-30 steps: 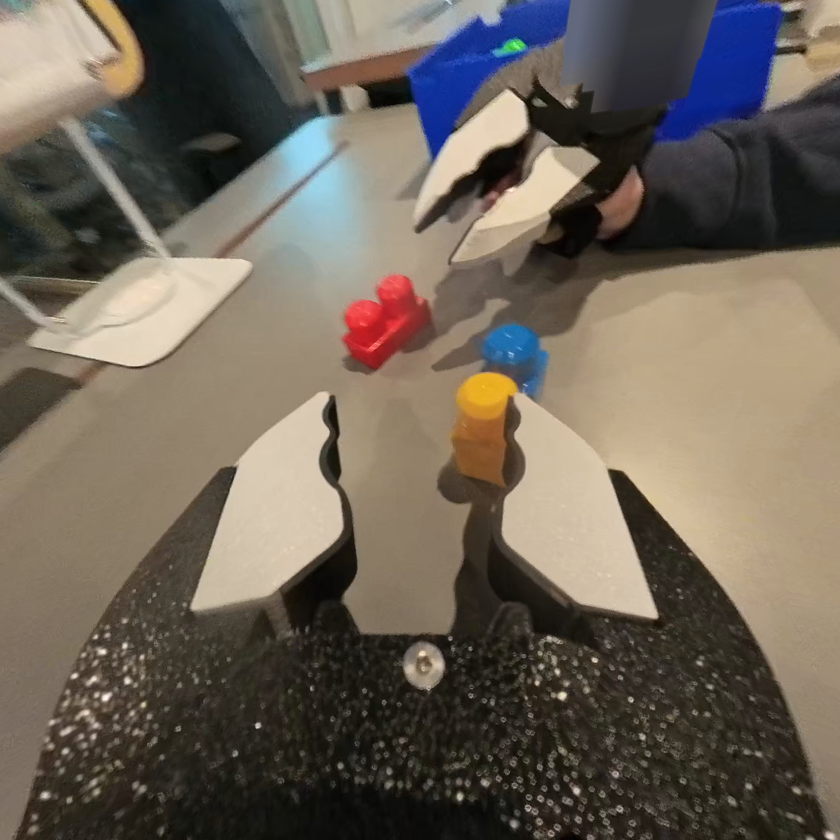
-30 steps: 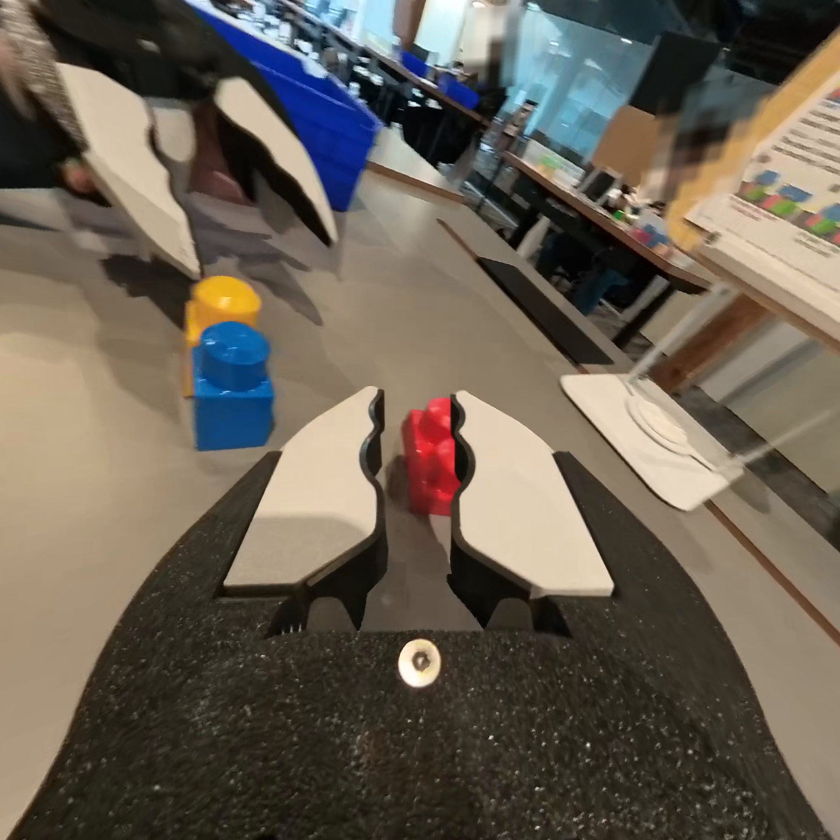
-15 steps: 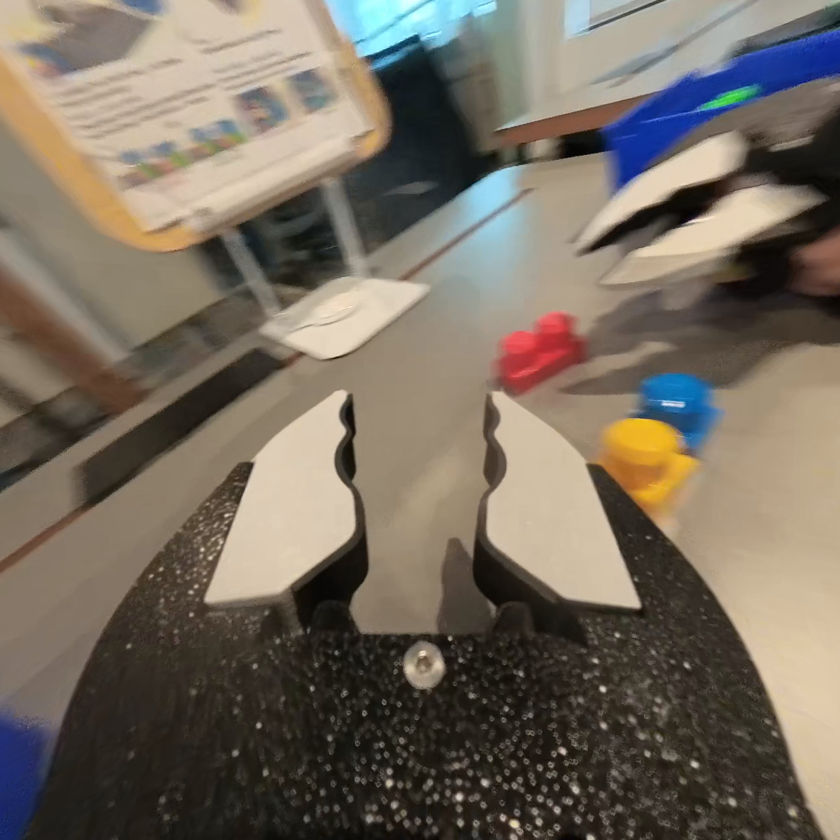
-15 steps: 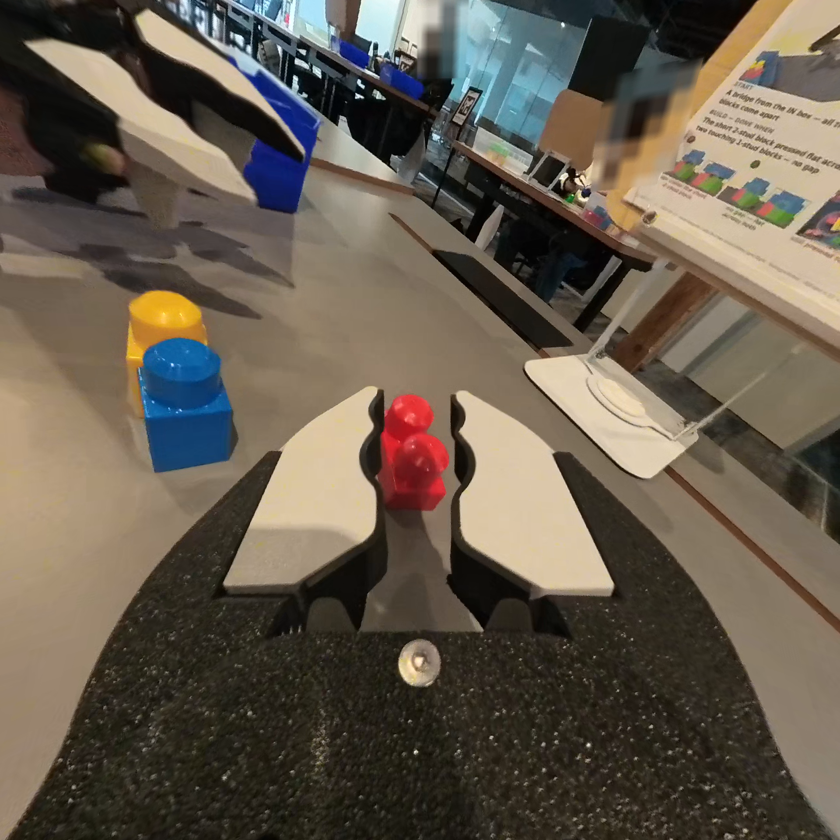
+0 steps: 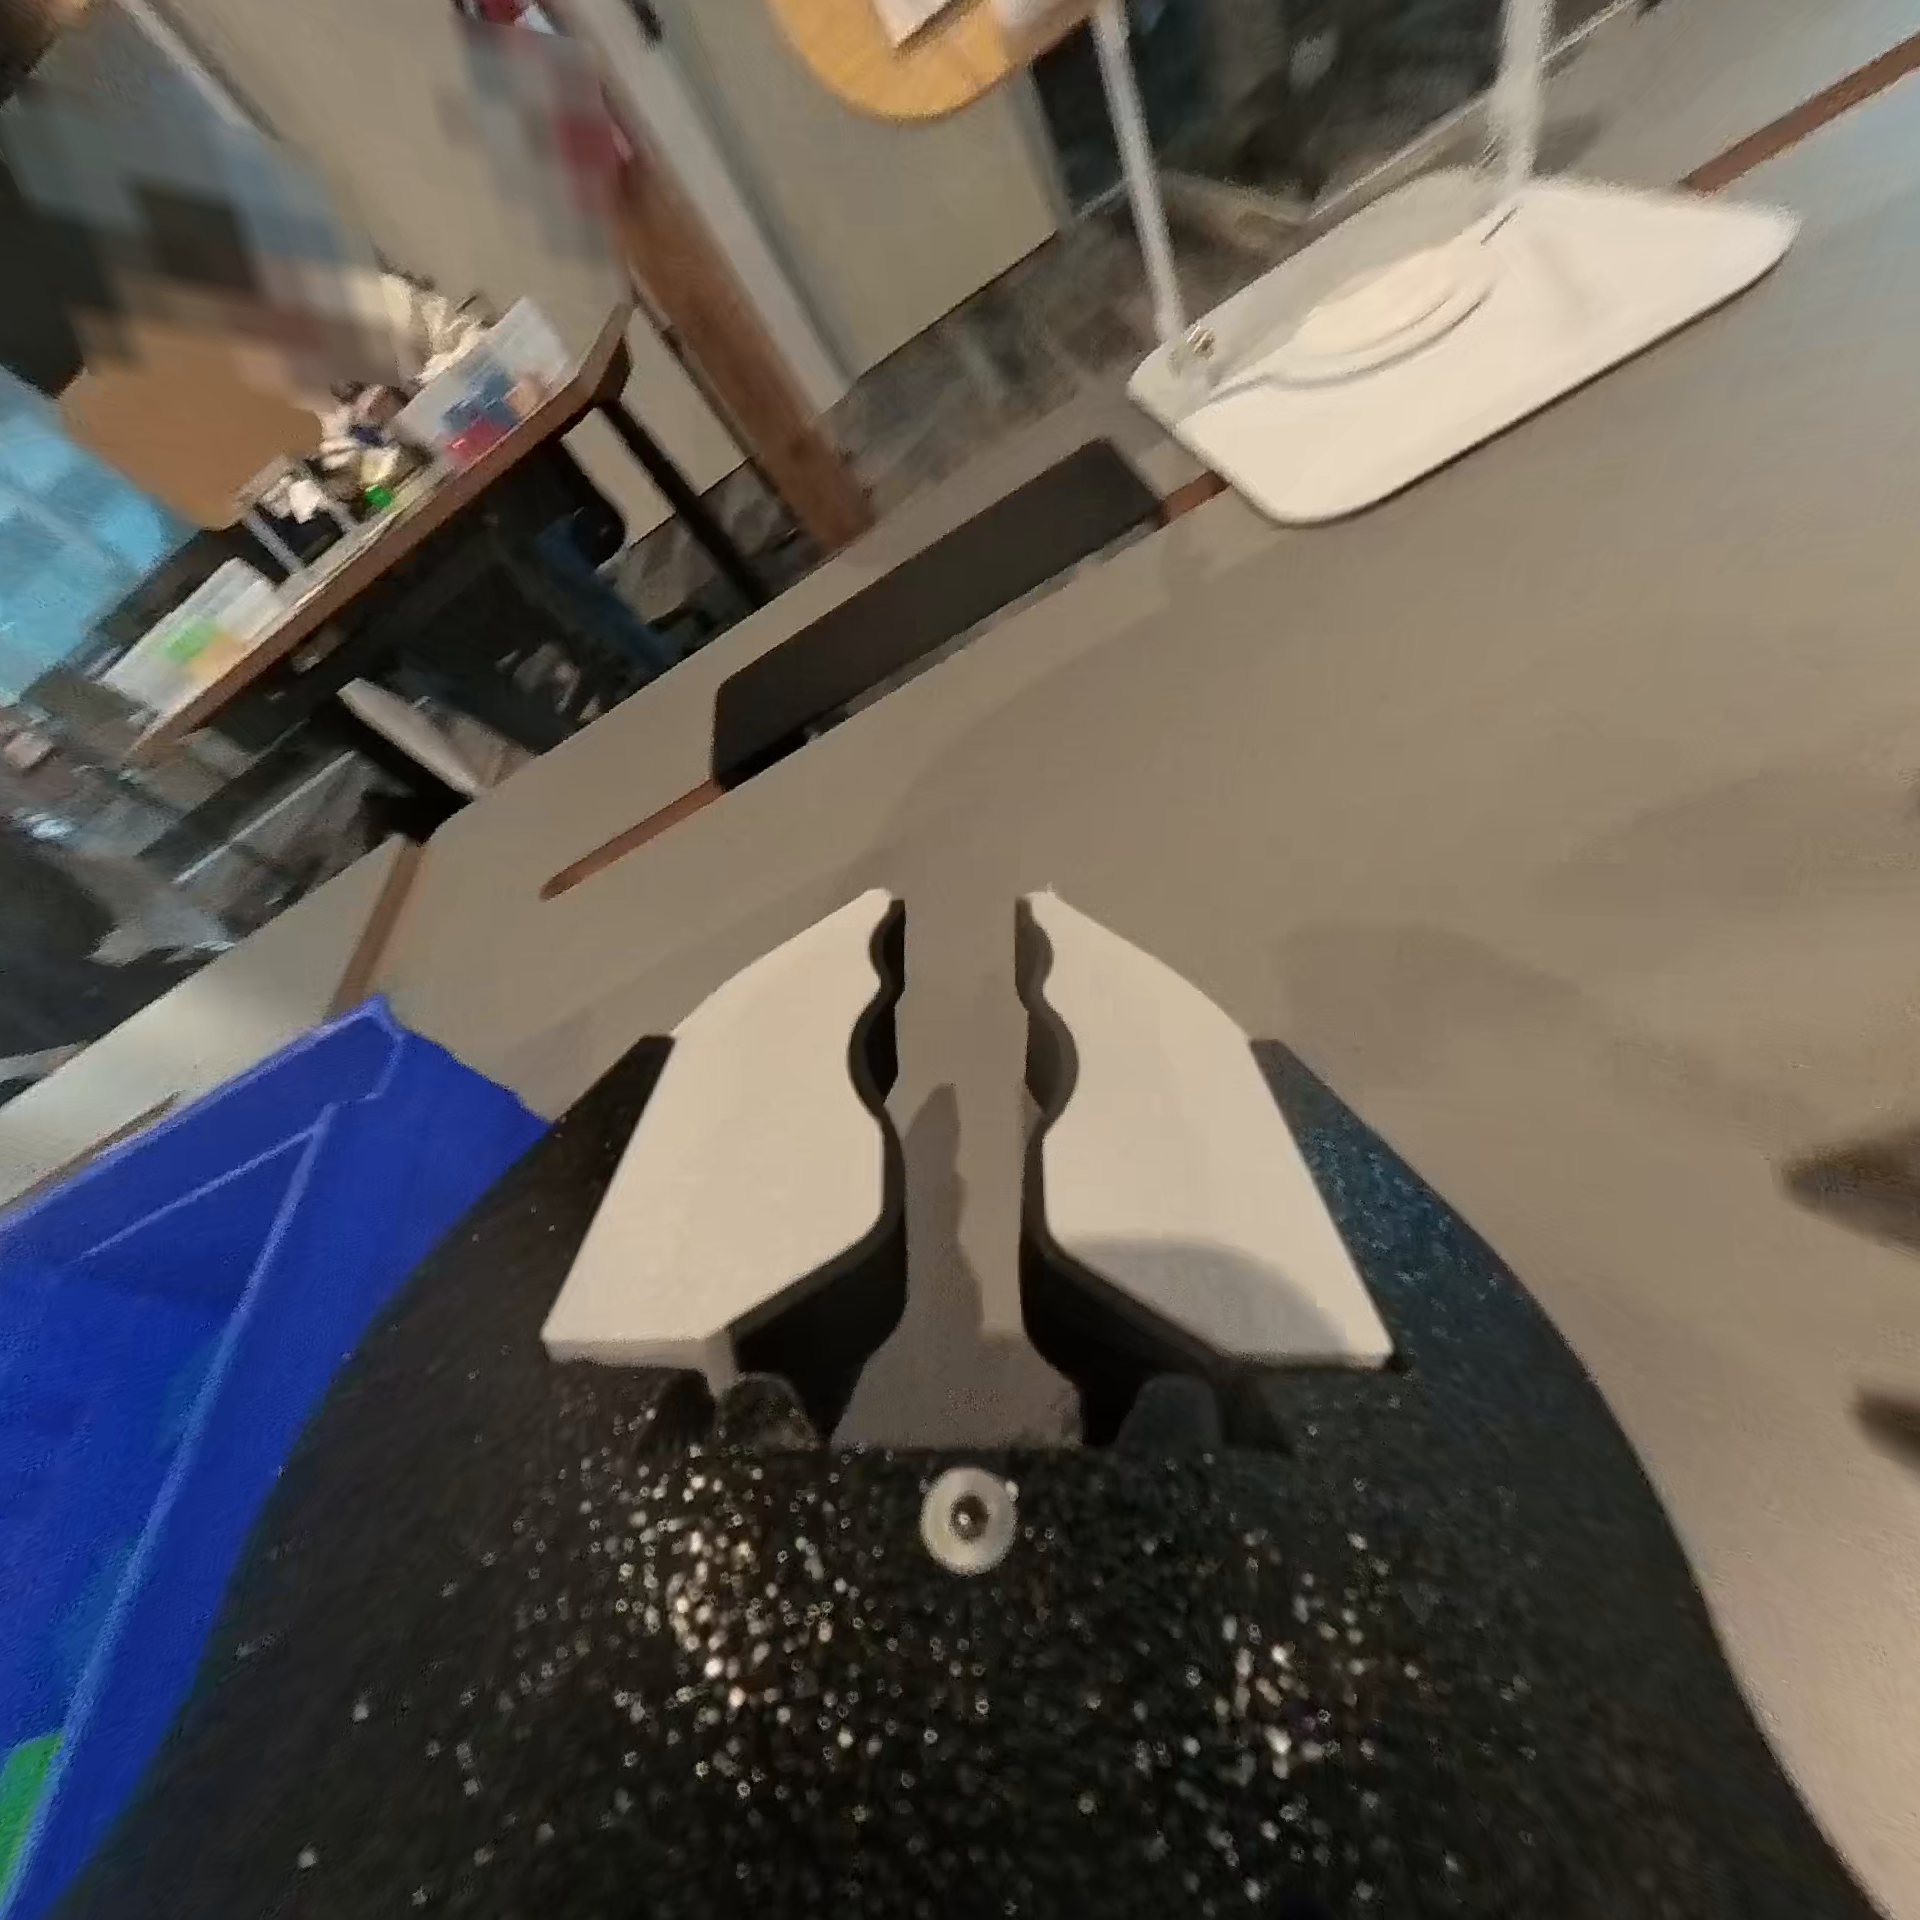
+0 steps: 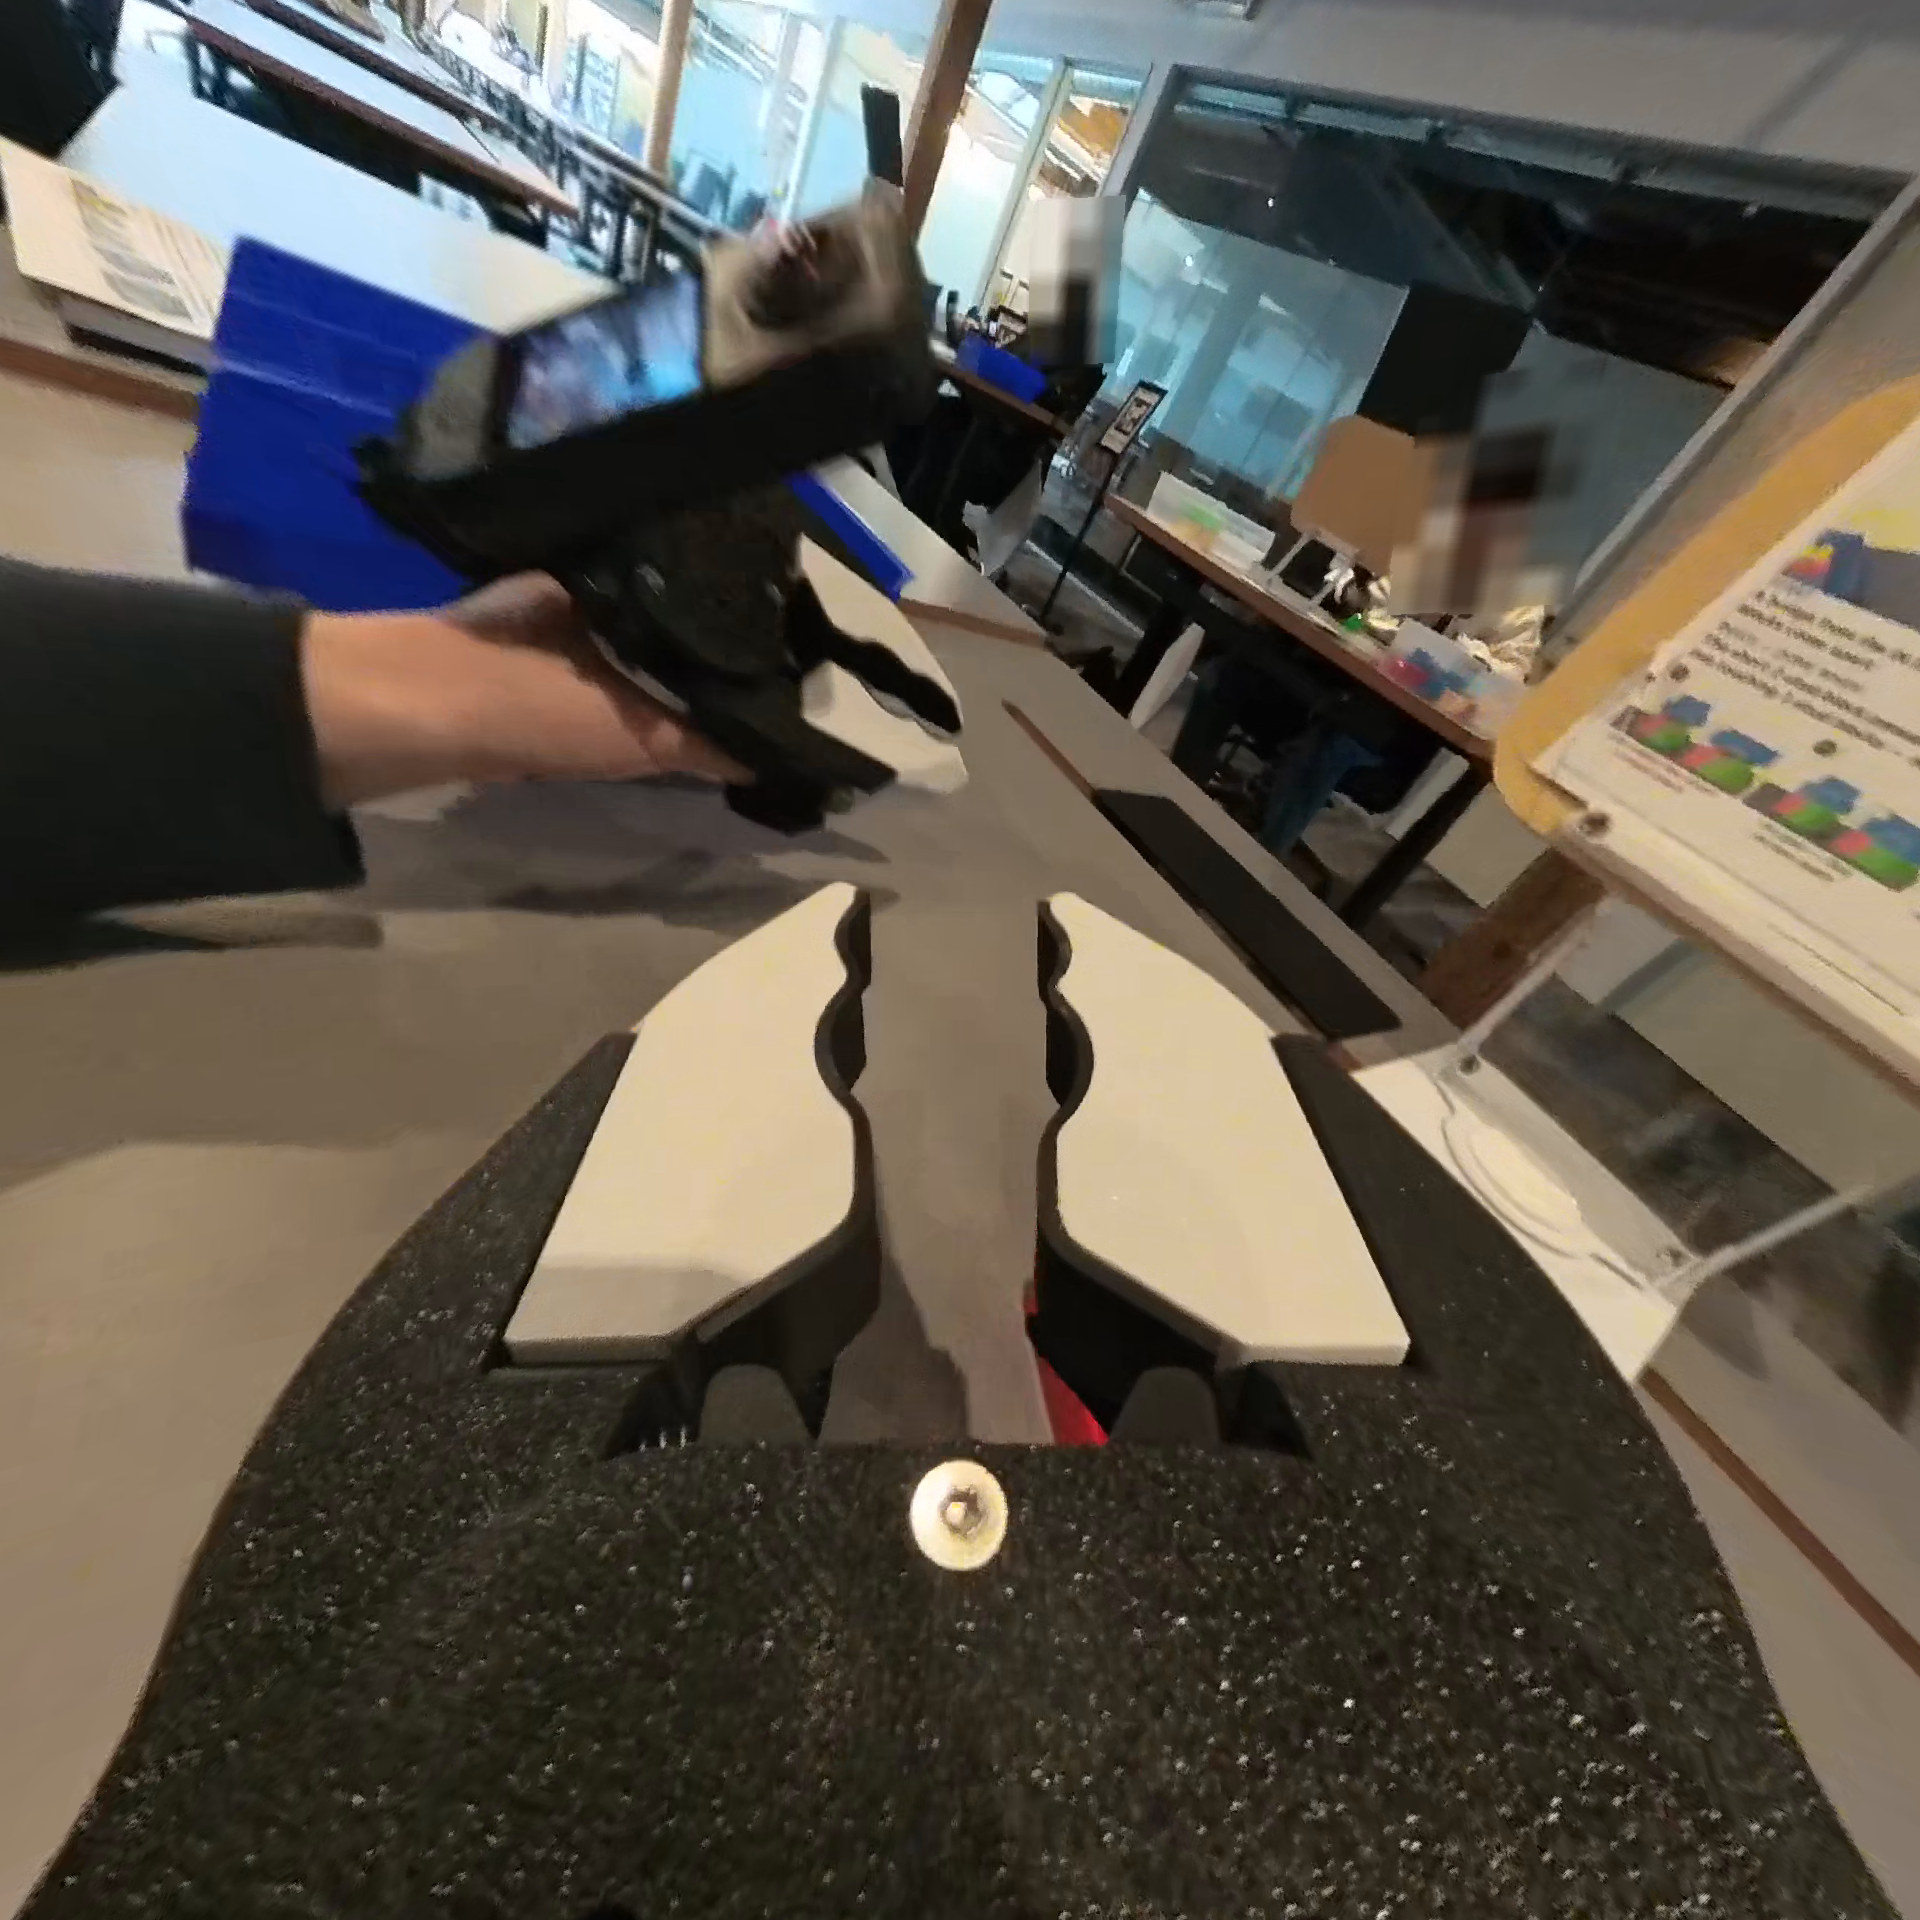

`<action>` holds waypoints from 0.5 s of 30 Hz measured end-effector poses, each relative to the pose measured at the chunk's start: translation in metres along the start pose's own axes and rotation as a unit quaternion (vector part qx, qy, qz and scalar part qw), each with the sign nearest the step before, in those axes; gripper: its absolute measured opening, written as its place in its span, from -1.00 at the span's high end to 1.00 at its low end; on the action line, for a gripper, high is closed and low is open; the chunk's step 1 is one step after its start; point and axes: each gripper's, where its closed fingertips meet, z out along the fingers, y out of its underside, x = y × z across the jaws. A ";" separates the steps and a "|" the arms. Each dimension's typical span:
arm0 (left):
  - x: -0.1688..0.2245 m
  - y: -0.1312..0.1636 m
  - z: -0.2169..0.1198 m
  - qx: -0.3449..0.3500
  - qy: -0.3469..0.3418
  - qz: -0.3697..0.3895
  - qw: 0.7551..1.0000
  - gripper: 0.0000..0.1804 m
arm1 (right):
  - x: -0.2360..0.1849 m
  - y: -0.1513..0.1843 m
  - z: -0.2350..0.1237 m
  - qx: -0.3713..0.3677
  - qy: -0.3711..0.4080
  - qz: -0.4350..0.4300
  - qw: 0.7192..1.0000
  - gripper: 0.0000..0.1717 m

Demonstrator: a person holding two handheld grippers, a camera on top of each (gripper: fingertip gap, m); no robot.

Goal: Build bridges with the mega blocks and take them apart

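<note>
Both claws are hanging over the grey surface [image 5: 1351, 779] with nothing gripped, left claw [image 5: 958, 909] and right claw [image 6: 954, 909] slightly apart, red block [image 6: 1051, 1382] peeking under the right one.

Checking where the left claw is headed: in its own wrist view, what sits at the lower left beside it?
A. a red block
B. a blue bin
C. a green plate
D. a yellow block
B: a blue bin fills the lower-left corner of the left wrist view, beside the left claw, whose jaws stand apart over bare grey table; no blocks show in that view.
</note>
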 end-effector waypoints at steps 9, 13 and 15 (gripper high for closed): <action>0.003 -0.003 0.004 -0.024 -0.001 0.026 0.999 0.79 | -0.014 -0.028 0.007 -0.001 0.035 -0.061 0.998 0.76; 0.008 -0.006 -0.015 0.014 0.026 0.007 1.000 0.79 | 0.012 -0.009 -0.008 -0.019 0.069 -0.023 0.997 0.76; 0.010 -0.008 -0.021 0.034 0.041 0.006 0.999 0.79 | 0.027 0.007 -0.020 -0.036 0.089 -0.004 0.995 0.76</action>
